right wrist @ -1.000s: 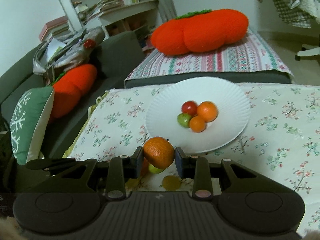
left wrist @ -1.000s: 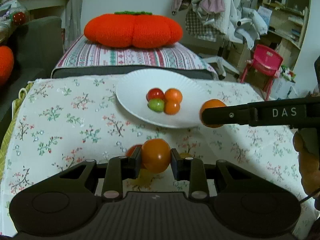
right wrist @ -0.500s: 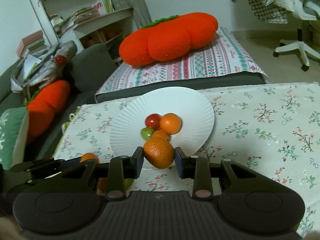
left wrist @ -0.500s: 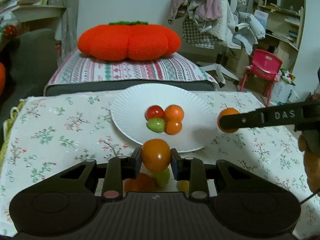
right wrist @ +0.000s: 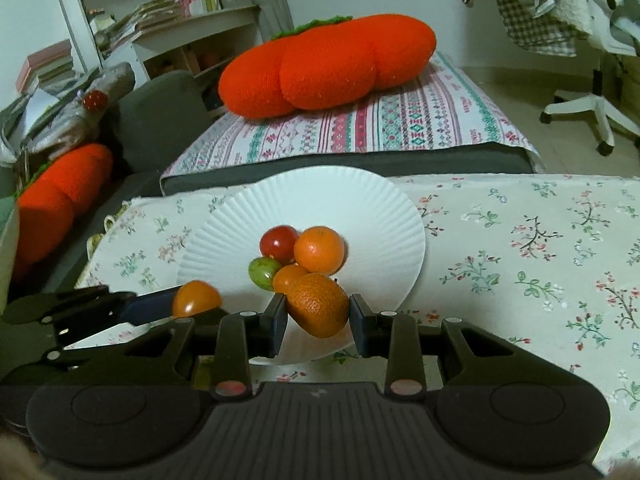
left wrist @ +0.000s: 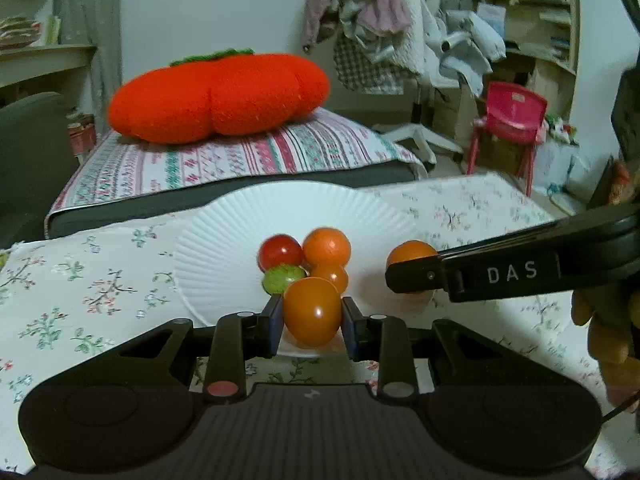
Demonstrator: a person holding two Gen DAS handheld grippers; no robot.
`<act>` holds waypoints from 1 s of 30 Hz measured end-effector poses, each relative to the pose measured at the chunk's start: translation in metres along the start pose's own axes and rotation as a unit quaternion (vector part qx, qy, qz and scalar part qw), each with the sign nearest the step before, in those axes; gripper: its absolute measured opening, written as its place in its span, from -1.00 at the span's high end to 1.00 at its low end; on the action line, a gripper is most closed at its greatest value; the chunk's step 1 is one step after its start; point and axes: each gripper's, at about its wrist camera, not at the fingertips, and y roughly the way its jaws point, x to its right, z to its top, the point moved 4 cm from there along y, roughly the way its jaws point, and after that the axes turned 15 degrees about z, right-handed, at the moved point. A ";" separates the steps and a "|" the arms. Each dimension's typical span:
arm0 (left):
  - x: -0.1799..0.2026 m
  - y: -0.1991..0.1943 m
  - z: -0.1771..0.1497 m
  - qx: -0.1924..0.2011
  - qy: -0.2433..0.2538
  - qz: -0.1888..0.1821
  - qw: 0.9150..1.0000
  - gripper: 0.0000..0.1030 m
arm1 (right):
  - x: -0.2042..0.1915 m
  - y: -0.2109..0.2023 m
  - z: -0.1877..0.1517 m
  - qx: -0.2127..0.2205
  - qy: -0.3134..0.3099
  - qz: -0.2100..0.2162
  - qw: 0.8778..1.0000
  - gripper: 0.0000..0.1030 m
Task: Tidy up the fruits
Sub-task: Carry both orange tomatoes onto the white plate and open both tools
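- Floral tablecloth (right wrist: 520, 248) is carrying a white paper plate (right wrist: 360, 204).
- Left gripper (left wrist: 312, 322) is gripping an orange tomato (left wrist: 312, 312) over the plate.
- Right gripper (right wrist: 319, 318) is gripping a mandarin (right wrist: 319, 305).

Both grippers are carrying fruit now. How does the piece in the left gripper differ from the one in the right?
The orange tomato in the left gripper has smooth, glossy skin with a highlight; the mandarin in the right gripper looks dull and pitted. The tomato sits upright and egg-shaped between the pads; the mandarin lies tilted, long axis slanting. Both are orange, clamped, and held over the near rim of the paper plate.
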 end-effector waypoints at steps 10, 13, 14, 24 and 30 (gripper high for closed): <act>0.001 0.015 -0.003 -0.002 0.016 0.004 1.000 0.84 | 0.003 0.006 0.001 -0.002 -0.014 -0.003 1.000 0.40; 0.000 0.014 -0.004 -0.003 0.006 -0.007 1.000 0.77 | 0.005 0.008 0.000 -0.005 -0.011 -0.005 1.000 0.38; 0.000 0.013 -0.005 -0.002 0.004 -0.007 1.000 0.62 | 0.005 0.007 0.000 -0.003 -0.010 -0.005 1.000 0.38; 0.004 0.002 -0.001 0.005 0.014 -0.011 1.000 0.48 | 0.008 -0.003 0.004 0.011 0.009 -0.005 1.000 0.36; -0.009 -0.007 0.007 -0.001 -0.028 -0.010 1.000 0.48 | 0.005 -0.012 0.008 0.018 0.015 0.009 1.000 0.18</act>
